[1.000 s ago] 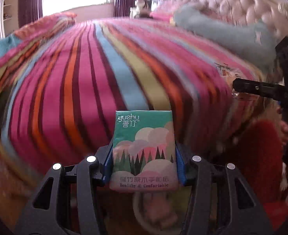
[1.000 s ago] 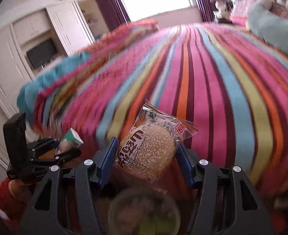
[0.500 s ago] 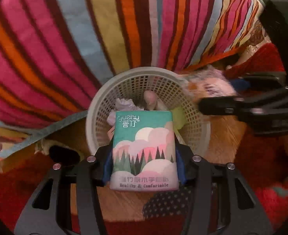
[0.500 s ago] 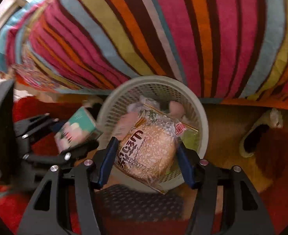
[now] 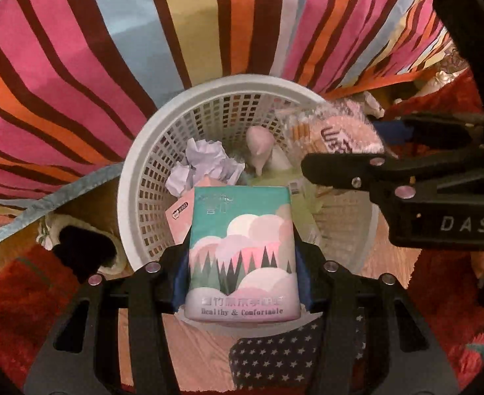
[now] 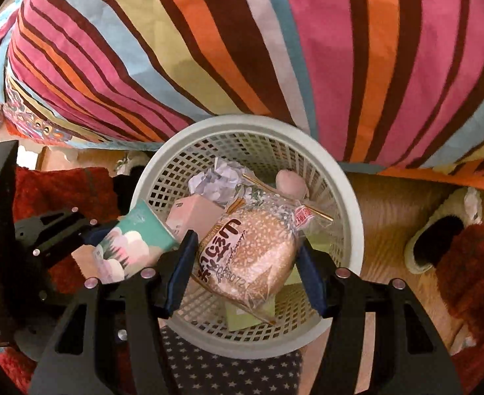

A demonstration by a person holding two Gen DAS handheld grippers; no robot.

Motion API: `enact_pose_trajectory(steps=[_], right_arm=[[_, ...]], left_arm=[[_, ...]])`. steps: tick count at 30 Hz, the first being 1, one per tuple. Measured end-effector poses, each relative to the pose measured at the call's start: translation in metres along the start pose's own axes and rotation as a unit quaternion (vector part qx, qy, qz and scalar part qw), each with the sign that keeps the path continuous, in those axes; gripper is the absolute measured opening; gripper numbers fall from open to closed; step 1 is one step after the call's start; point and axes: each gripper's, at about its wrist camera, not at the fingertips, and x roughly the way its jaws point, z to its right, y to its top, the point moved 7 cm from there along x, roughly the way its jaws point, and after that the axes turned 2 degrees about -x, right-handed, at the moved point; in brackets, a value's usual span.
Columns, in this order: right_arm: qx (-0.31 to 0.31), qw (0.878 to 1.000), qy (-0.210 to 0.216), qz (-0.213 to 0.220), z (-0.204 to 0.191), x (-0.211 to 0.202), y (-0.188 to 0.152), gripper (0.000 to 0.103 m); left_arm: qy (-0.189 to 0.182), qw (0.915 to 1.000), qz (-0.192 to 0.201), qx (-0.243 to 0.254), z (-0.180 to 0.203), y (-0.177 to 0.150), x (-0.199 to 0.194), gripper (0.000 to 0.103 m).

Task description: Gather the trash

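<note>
Left gripper [image 5: 242, 263]: clamped on a teal-and-pink tissue pack [image 5: 242, 253], held above the near rim of the white lattice wastebasket [image 5: 133, 171]. Right gripper [image 6: 245, 260]: clamped on a wrapped sesame bun [image 6: 248, 256], held over the same basket. Basket contents: crumpled paper [image 5: 205, 161], a pink carton [image 6: 194, 212], a pale pink lump [image 5: 258, 144]. Surroundings: striped bedspread [image 5: 110, 49] just behind the basket, slipper [image 6: 439, 233] on wooden floor [image 6: 393, 204], red rug [image 6: 472, 270].

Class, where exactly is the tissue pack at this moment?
The tissue pack is clamped in the left hand-held gripper, held above the near left edge of the white basket, beside the wrapped bun.
</note>
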Motion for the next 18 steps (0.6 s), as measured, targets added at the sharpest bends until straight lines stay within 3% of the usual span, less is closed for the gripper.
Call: enact_pose_trajectory(steps=[7, 9, 10, 11, 13, 18], right_arm=[[-0.004, 1.0, -0.014, -0.009, 0.0037, 0.0102, 0.0021, 0.057], [-0.005, 1.0, -0.006, -0.01, 0.0009, 0.0113, 0.0026, 0.062], [-0.007, 1.0, -0.007, -0.006, 0.0006, 0.0107, 0.0029, 0.062], [-0.008, 1.0, -0.009, -0.006, 0.0005, 0.0103, 0.0031, 0.063], [-0.006, 1.0, -0.012, -0.004, 0.0017, 0.0102, 0.0034, 0.074], [0.01, 1.0, -0.016, 0.006, 0.0071, 0.0061, 0.0056, 0.075]], left_arm=[[-0.003, 1.0, -0.005, -0.003, 0.0004, 0.0026, 0.0057, 0.051], [0.001, 1.0, -0.005, -0.006, -0.001, 0.0033, 0.0063, 0.06], [0.007, 0.9999, -0.003, -0.007, -0.0018, 0.004, 0.0062, 0.076], [0.012, 0.9999, -0.001, -0.007, -0.0013, 0.0049, 0.0054, 0.082], [0.01, 0.9999, 0.0, -0.006, 0.0002, 0.0066, 0.0047, 0.082], [0.013, 0.9999, 0.0, -0.004, 0.0027, 0.007, 0.0048, 0.082]])
